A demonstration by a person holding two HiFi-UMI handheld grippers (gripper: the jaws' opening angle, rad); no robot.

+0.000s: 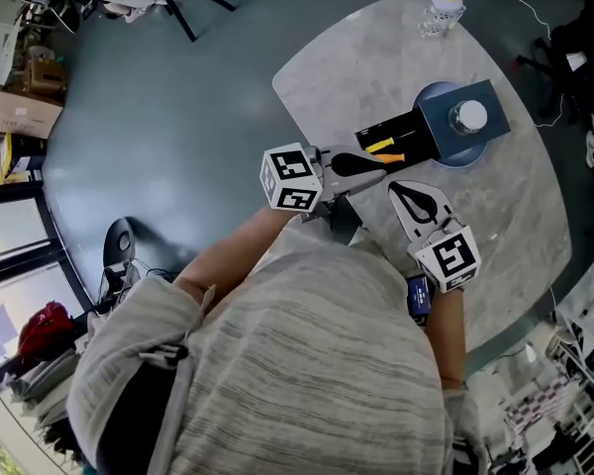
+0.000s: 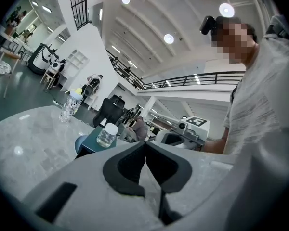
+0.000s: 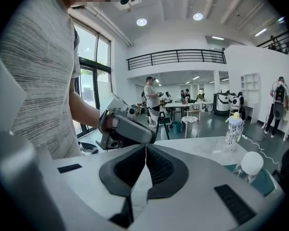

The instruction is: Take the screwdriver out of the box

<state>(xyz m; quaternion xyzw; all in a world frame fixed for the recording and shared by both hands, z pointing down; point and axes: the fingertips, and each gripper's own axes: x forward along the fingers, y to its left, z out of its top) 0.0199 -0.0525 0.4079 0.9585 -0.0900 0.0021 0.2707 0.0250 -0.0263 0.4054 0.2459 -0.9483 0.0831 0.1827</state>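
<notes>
I hold the left gripper and the right gripper clamped shut on nothing, near the table's left edge. The screwdriver lies inside the open black box, roughly midway between the table's left and right edges, just beyond my left tips.

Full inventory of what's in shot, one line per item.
table: one, grey marble, centre
box: one, black tray slid out of a teal sleeve, on the table
tools: two, yellow and orange, in the tray; too small to tell which is the screwdriver
disc: one, blue, under the box
jar: one, clear with white cap, on the sleeve
bottle: one, clear with yellow cap, table's far edge
left gripper: grey, shut, empty, near the tray
right gripper: grey, shut, empty, beside the left
shirt: grey striped, foreground
</notes>
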